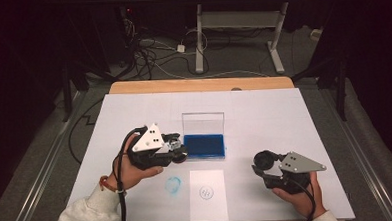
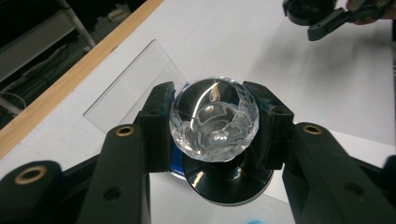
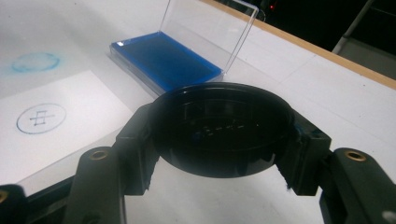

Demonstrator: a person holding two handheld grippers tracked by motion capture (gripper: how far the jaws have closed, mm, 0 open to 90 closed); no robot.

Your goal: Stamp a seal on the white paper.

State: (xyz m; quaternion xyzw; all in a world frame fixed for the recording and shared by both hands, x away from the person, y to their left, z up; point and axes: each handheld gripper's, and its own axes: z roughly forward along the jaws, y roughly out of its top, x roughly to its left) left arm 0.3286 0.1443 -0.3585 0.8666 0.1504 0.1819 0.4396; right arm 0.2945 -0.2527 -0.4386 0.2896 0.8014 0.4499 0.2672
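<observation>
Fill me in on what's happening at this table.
A person is working with a stamp set, holding tongs in each hand. The left tongs are shut on a clear-handled stamp, beside the open blue ink pad with its clear lid standing upright. The right tongs are shut on a round black cap, held off to the right. On the white sheet near the table edge there is one round stamped mark, and a blue smudge beside it.
</observation>
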